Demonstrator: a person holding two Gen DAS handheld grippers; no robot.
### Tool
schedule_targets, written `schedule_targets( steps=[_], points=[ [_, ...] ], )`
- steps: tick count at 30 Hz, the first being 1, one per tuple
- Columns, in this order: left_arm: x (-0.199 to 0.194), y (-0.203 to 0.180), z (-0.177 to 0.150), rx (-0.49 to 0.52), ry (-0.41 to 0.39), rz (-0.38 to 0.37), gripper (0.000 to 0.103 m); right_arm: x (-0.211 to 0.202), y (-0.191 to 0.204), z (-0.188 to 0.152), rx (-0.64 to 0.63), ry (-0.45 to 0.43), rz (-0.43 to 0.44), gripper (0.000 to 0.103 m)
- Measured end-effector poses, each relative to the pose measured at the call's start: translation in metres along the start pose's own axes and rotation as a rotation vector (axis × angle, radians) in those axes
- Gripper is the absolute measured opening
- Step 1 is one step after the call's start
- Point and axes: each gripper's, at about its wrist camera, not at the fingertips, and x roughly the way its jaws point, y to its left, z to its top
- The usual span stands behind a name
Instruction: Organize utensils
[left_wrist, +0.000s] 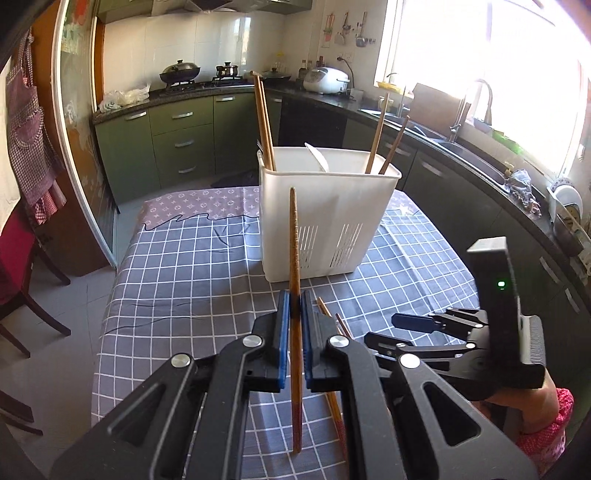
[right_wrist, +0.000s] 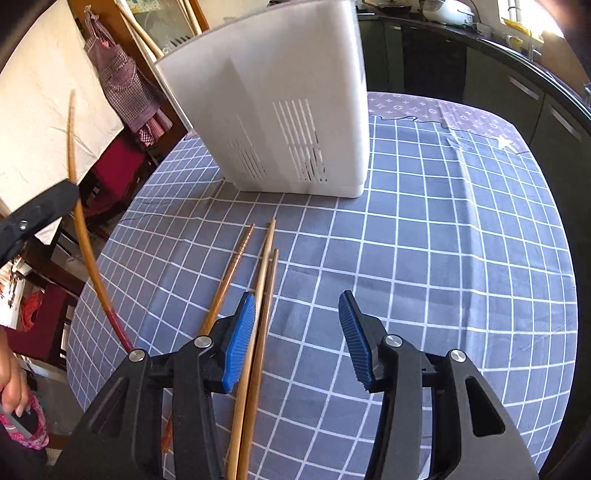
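We see a tall white plastic utensil holder with thin slots low in its walls standing upright on the surface, which wears a blue-grey cloth with white squares. Inside the holder we count four brown wooden chopsticks. Two of them lean together in the left corner. The other two lean in the right part, a little apart from each other. A white plastic spoon pokes up between the two pairs. We cannot tell if the holder has walls inside it.

Our left gripper is up above the surface, in front of the holder. Its blue fingers pinch one long brown wooden chopstick with a ridged tip. This stick stands almost straight up, its top in front of the holder's wall. In the right camera we see the same stick off to the left, with a red lower end.

Our right gripper is low over the cloth. Its blue fingers are spread wide and pinch nothing. Three more brown wooden chopsticks lie on the cloth here, near the holder but not touching it. Two lie side by side, just inside the left finger. The third one, with ridges near its tip, lies left of that finger.

So we count eight chopsticks, one spoon and one holder.
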Motion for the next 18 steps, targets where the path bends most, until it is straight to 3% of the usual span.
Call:
schedule_targets(
  steps=[7,18],
  points=[
    [-0.011,0.001,-0.001,0.015,-0.025,-0.024,0.006,0.014,0.015,0.001,-0.046,0.013,-0.085,0.047],
    [-0.010,0.004,-0.004,0.010,-0.016,-0.039,0.006,0.029,0.016,0.001,-0.070,0.040,-0.137,0.047]
  ],
)
